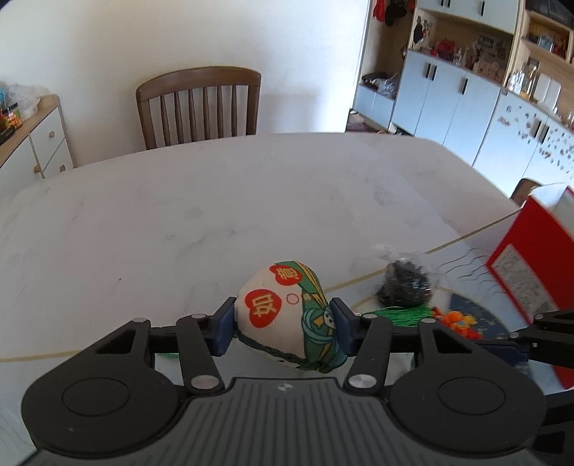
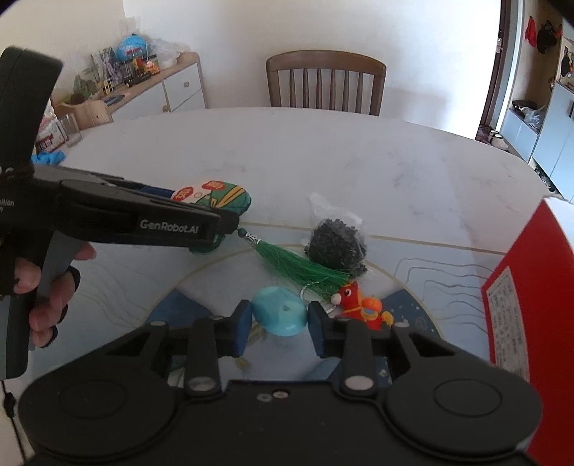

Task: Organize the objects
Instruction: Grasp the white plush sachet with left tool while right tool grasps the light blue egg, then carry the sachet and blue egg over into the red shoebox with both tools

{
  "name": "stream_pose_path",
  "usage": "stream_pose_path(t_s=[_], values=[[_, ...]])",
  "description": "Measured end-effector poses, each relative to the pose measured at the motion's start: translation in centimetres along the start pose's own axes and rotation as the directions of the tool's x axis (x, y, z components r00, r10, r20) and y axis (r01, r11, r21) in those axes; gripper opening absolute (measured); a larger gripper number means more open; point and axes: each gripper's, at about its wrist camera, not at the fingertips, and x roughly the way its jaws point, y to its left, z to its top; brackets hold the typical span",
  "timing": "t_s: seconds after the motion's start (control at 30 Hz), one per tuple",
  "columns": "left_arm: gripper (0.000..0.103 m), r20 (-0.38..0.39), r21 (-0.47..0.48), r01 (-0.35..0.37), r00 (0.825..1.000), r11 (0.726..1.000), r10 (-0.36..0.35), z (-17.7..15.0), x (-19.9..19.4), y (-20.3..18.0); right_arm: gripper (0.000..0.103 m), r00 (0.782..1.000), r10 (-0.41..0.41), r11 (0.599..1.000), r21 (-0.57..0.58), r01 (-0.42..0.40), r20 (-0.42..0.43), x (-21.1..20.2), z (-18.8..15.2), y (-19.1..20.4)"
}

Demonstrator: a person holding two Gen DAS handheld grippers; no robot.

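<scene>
Item: our left hand-held gripper clamped the printed sachet, our right hand-held gripper the turquoise piece; lifting toward the red box seemed next.

This is a home, in its dining or living room: a pale, marble-look desk stands by a plain white wall with a wooden slat-back chair drawn up on the far side. A low sideboard with white drawers and a wood top is cluttered with toys, small bottles and plastic bags. Along the other wall run built-in cabinets with pale blue doors and open wood shelves crowded with framed pictures, figurines and knick-knacks, and hats hang by a doorway.
</scene>
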Motion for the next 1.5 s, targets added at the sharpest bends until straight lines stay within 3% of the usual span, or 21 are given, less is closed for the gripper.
stream_pose_path(t_s=[0.47, 0.87, 1.03, 1.5], values=[[0.054, 0.018, 0.027, 0.056, 0.998, 0.998, -0.057, -0.4, -8.8, -3.4, 0.032, 0.998, 0.032, 0.996, 0.087, -0.036, 0.051, -7.7, -0.6, -1.3], [0.054, 0.028, 0.11, 0.126, 0.991, 0.986, -0.13, 0.1, -15.4, -9.6, 0.032, 0.995, 0.028, 0.992, 0.123, -0.04, 0.098, -15.2, -2.2, -5.1], [0.054, 0.033, 0.116, 0.18, 0.982, 0.977, -0.185, 1.0, -16.6, -12.6, 0.032, 0.993, 0.003, 0.992, 0.123, -0.018, 0.122, -17.9, -2.8, -7.4], [0.054, 0.07, 0.202, 0.242, 0.963, 0.949, -0.26, 4.3, -16.7, -23.5, 0.032, 0.984, -0.071, 0.991, 0.127, 0.051, 0.161, -22.9, -4.6, -16.4]])
